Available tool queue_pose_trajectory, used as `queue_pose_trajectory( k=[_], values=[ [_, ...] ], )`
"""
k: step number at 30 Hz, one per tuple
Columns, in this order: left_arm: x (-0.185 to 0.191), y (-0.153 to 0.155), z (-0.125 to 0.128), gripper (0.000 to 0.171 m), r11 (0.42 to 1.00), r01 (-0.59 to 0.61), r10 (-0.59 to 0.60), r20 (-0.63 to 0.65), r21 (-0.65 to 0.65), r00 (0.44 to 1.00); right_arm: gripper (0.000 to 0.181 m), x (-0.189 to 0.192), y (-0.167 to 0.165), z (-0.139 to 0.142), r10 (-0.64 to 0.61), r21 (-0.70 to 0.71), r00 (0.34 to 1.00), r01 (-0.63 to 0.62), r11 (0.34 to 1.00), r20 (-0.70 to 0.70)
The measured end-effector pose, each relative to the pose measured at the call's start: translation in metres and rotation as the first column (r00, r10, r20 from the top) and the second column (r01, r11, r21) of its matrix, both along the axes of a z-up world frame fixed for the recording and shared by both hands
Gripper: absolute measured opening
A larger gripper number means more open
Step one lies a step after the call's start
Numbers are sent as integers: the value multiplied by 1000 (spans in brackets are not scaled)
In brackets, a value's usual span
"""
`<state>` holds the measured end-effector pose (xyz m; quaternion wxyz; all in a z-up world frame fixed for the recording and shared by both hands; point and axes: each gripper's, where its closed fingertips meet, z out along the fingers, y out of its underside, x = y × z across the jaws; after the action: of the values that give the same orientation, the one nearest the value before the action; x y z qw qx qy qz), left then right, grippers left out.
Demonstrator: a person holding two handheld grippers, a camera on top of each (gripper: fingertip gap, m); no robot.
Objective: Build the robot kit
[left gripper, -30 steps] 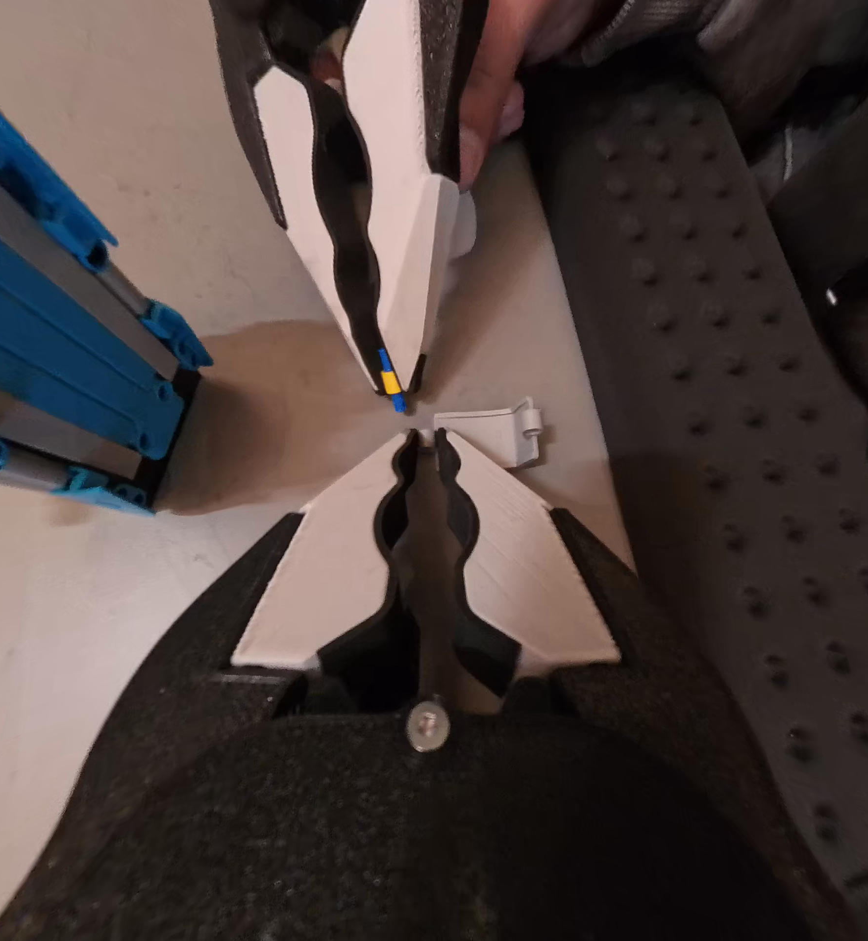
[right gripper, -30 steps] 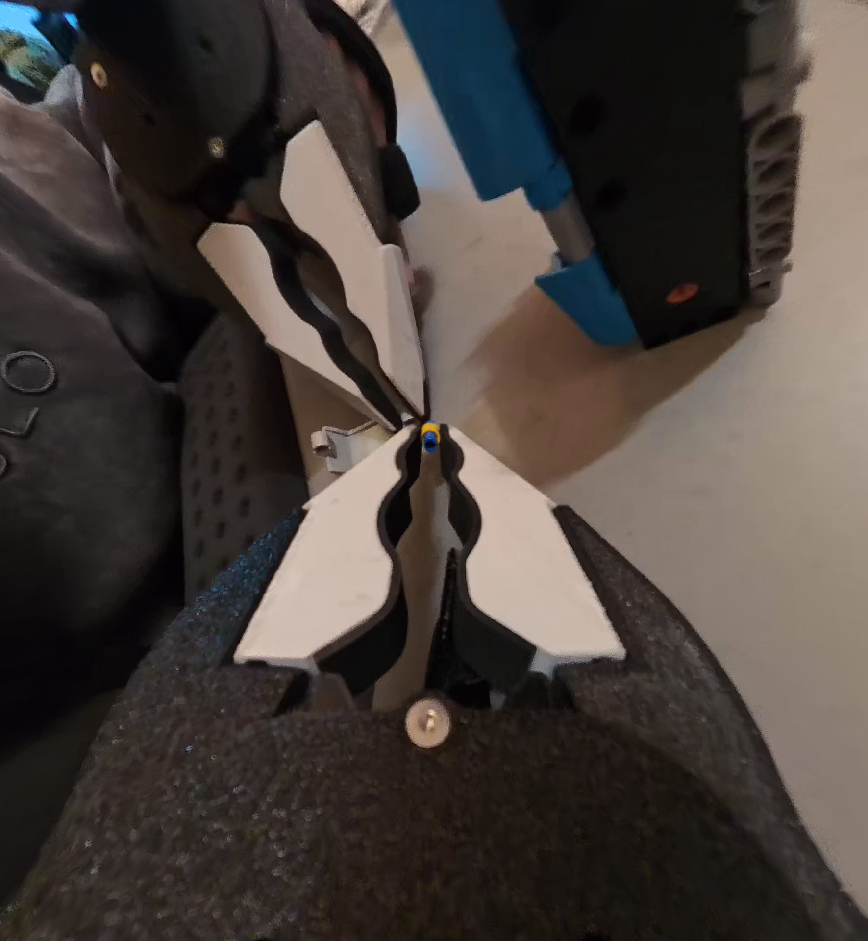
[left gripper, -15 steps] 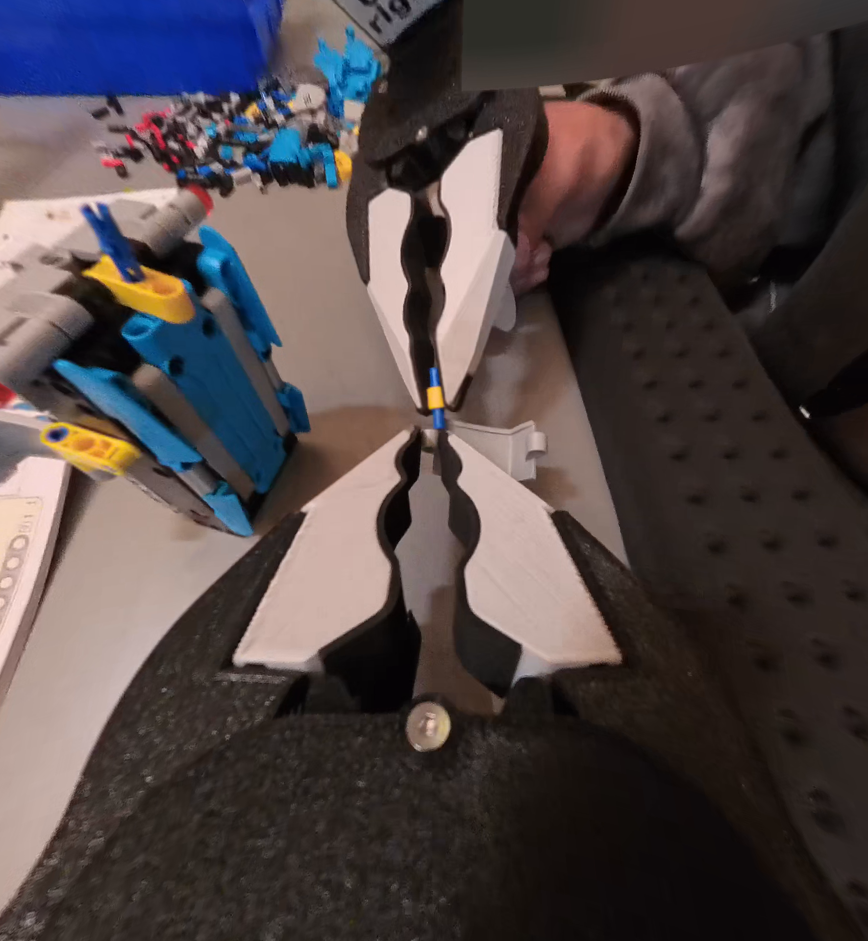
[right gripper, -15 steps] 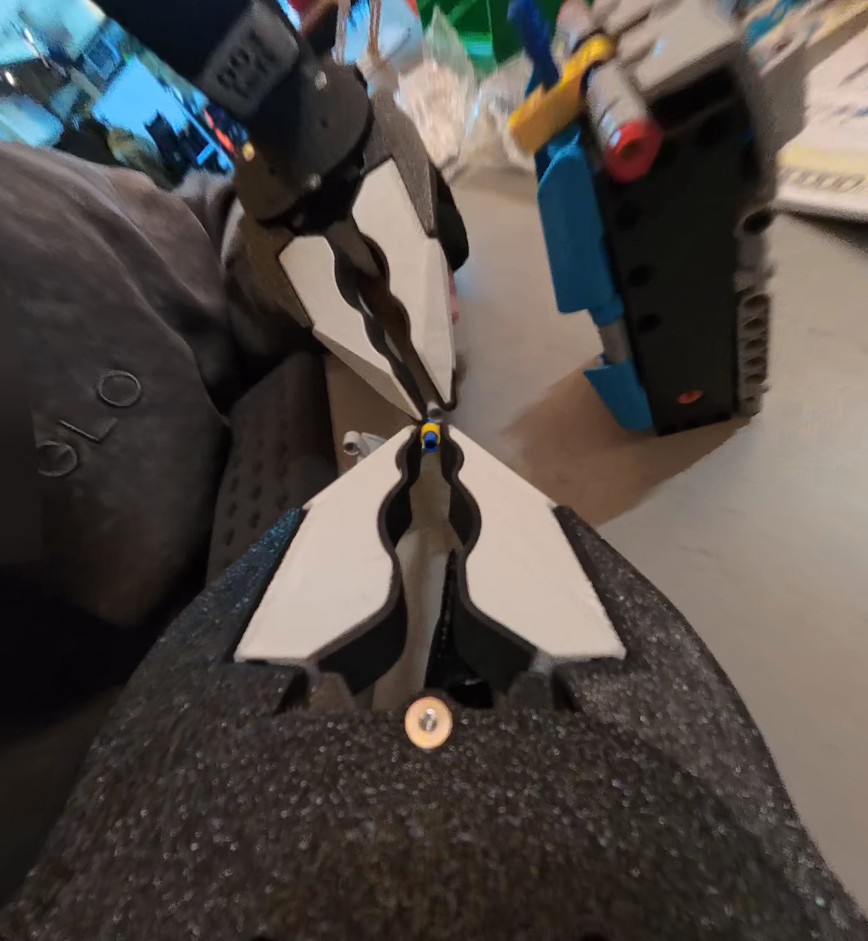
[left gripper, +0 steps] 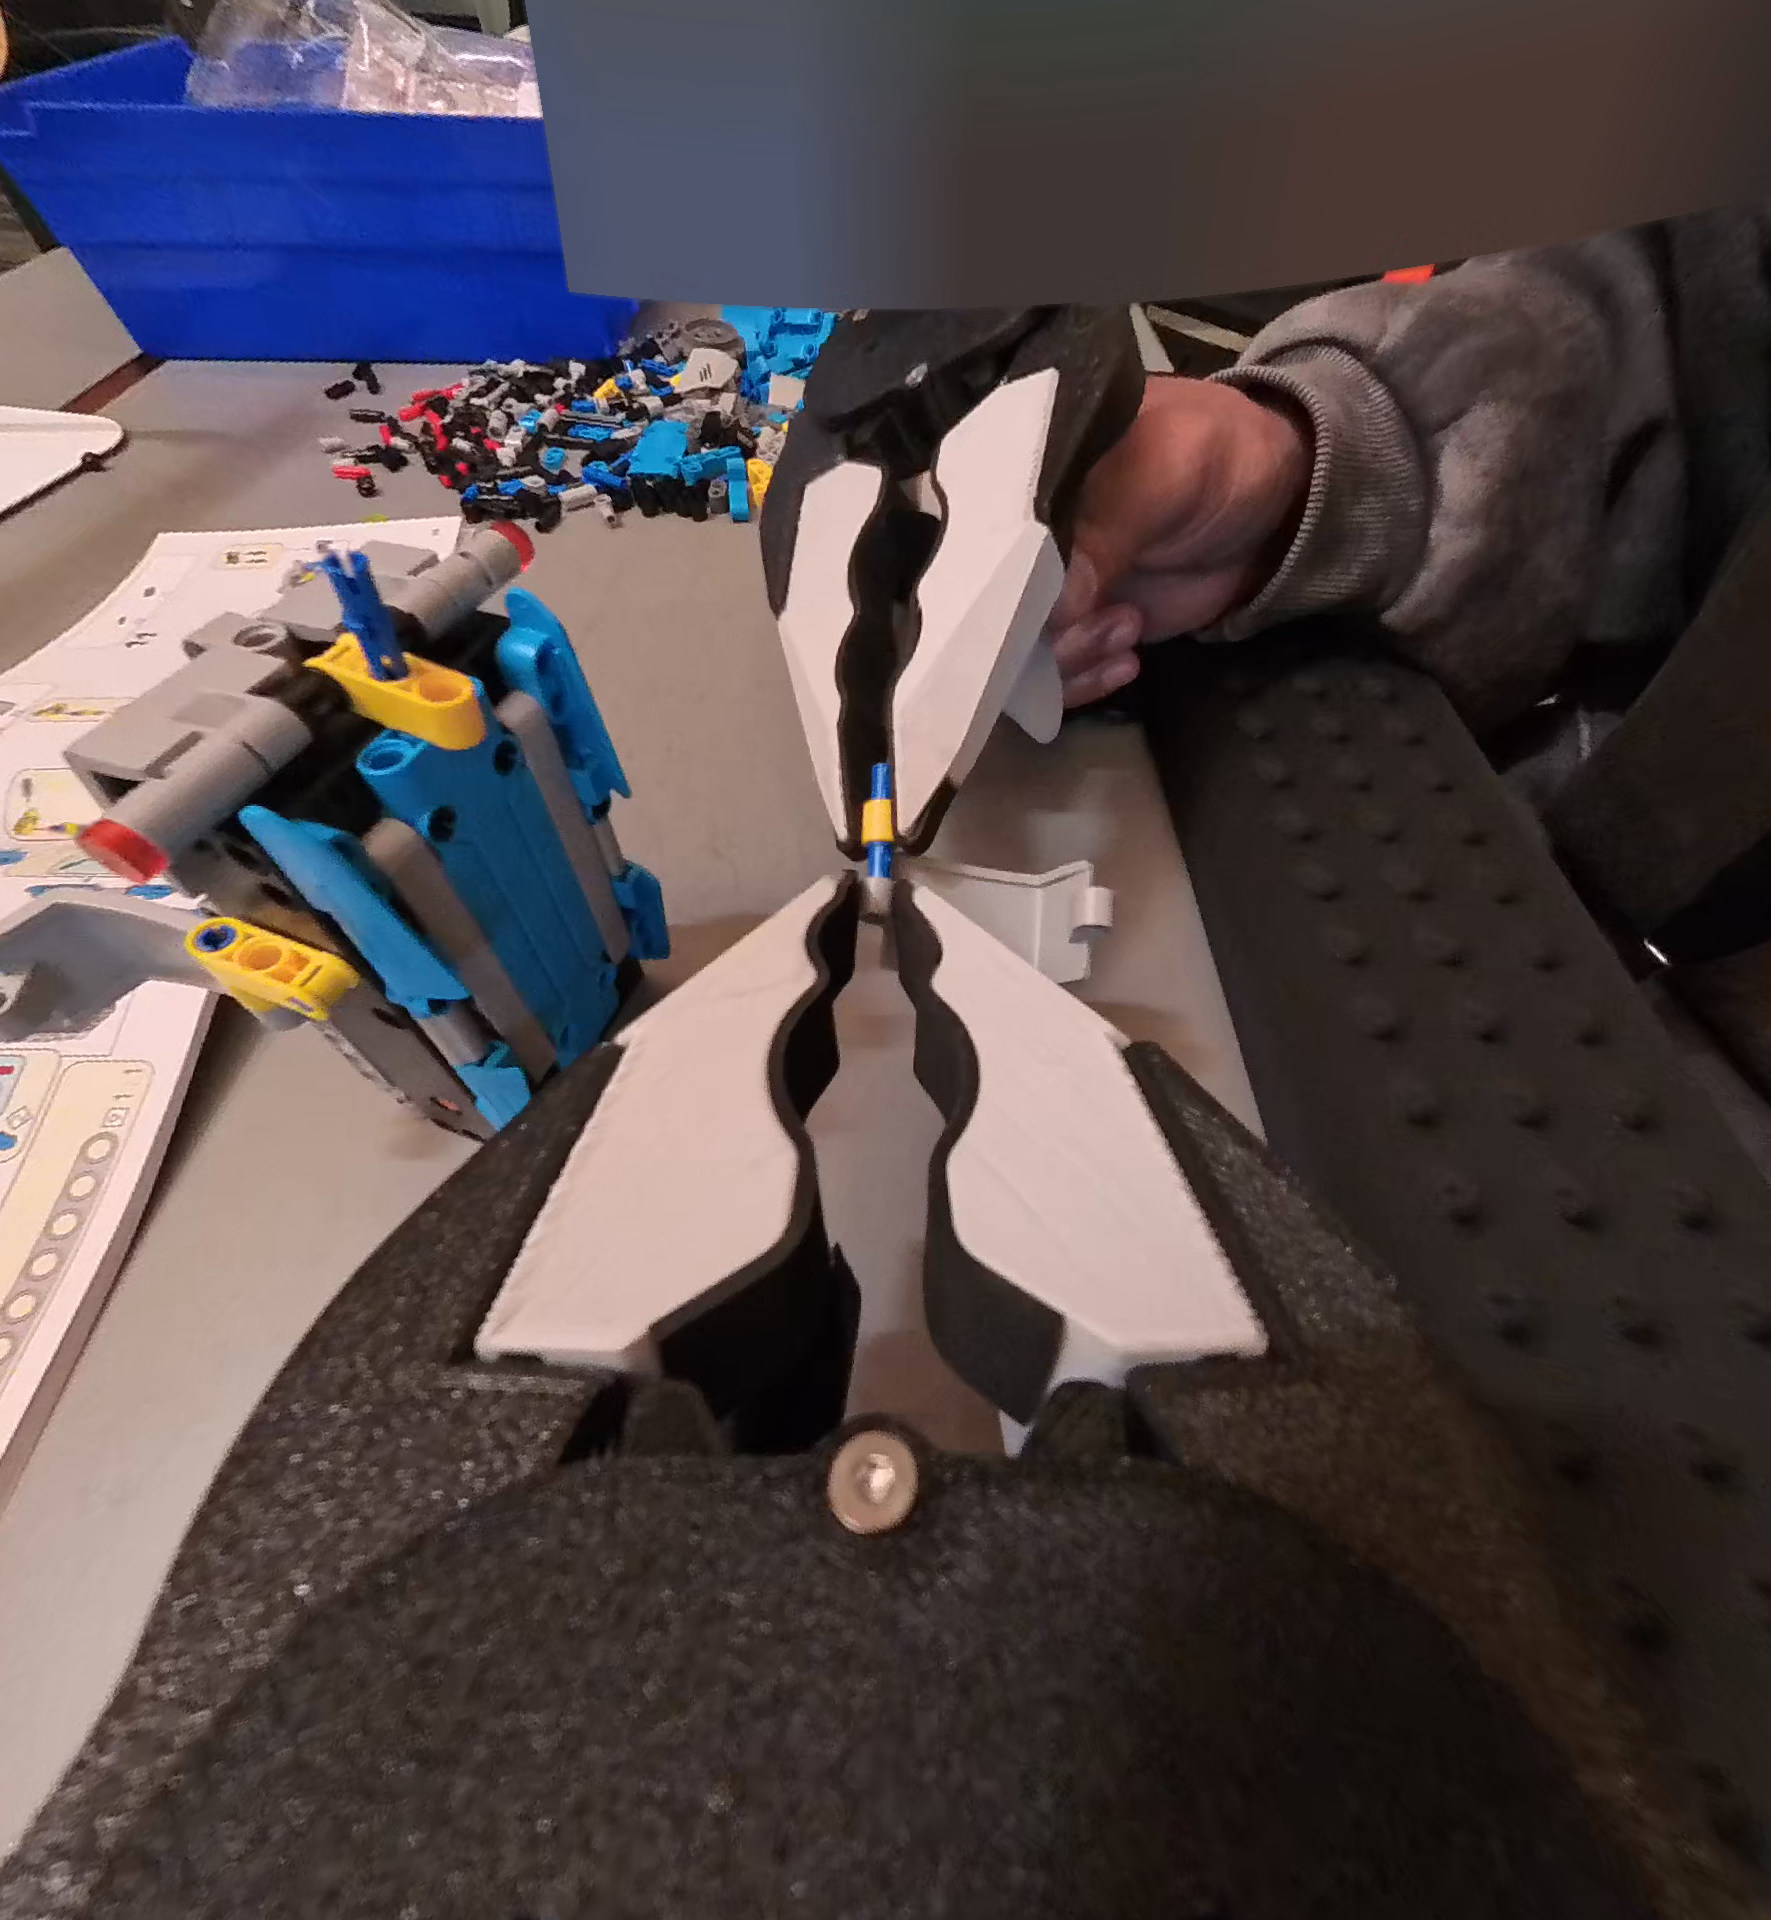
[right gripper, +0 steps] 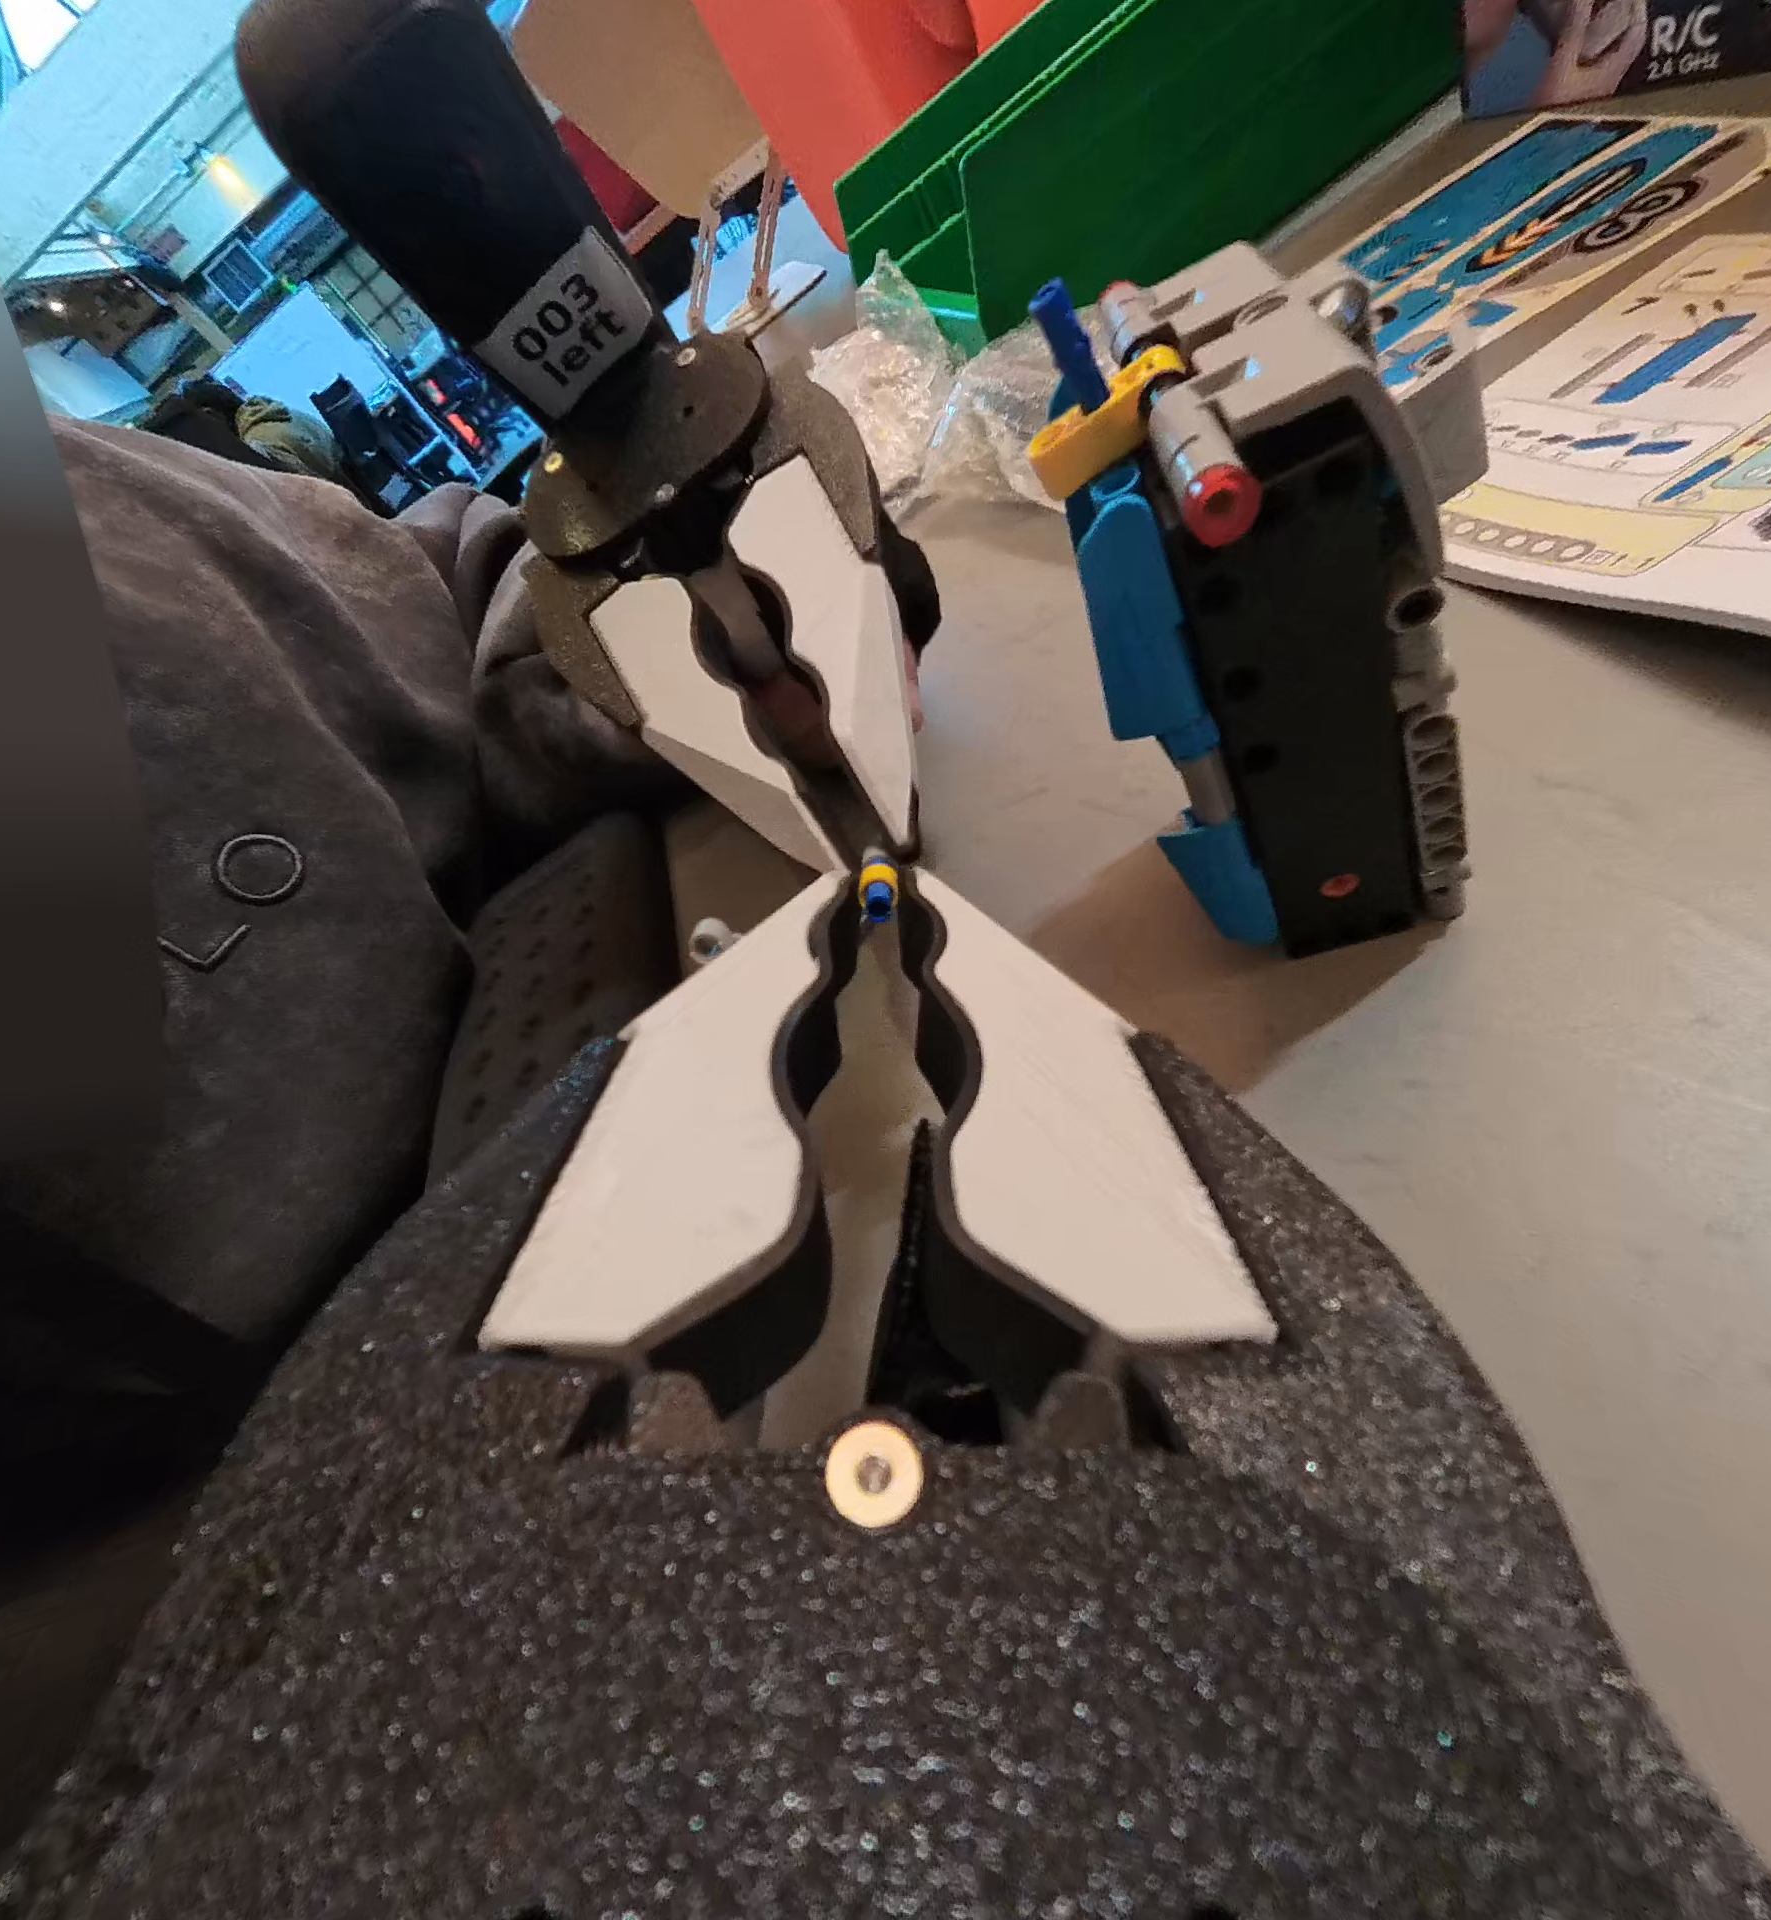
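My right gripper [right gripper: 876,896] is shut on a small blue pin with a yellow collar [right gripper: 875,881]. It also shows in the left wrist view [left gripper: 876,821], coming down from the top, with the pin [left gripper: 876,823] sticking out of its tips. My left gripper [left gripper: 873,896] meets it tip to tip, with its jaws nearly closed on a small light grey piece [left gripper: 876,900]. The pin's free end touches that piece. In the right wrist view the left gripper [right gripper: 876,850] hangs from above. A person's hand [left gripper: 1172,540] holds the right gripper.
A blue, black and grey brick-built model [left gripper: 424,852] [right gripper: 1276,644] stands on the grey table, left of the grippers. A white clip part [left gripper: 1026,914] lies just behind the tips. Loose bricks [left gripper: 590,447], a blue bin [left gripper: 289,239], instruction sheets [left gripper: 19,1143] and a black dimpled pad [left gripper: 1483,1039] surround them. Both grippers' tips are close together, under 4 cm apart.
Both grippers have tilted up from looking down at the table to looking across it. They stay tip to tip, and the pin's end now reaches the left gripper's tips.
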<state>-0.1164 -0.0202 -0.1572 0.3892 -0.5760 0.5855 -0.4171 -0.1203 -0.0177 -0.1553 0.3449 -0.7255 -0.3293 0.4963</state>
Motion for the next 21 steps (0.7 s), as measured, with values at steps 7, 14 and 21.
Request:
queue_pose_trajectory(
  k=[7, 14, 21],
  values=[
    [0, 1, 3, 5, 1000, -22, 21, 18, 14, 1000, 7, 0, 1, 1, -6, -16, 1000, 5, 1000, -19],
    [3, 1, 33, 5, 958, 26, 34, 202, -287, 979, 7, 2, 2, 30, -24, -28, 977, 19, 999, -210],
    [7, -15, 66, 0, 795, 230, 29, 413, -562, 910, 7, -13, -13, 27, -5, 252, 1000, 10, 968, -20]
  ],
)
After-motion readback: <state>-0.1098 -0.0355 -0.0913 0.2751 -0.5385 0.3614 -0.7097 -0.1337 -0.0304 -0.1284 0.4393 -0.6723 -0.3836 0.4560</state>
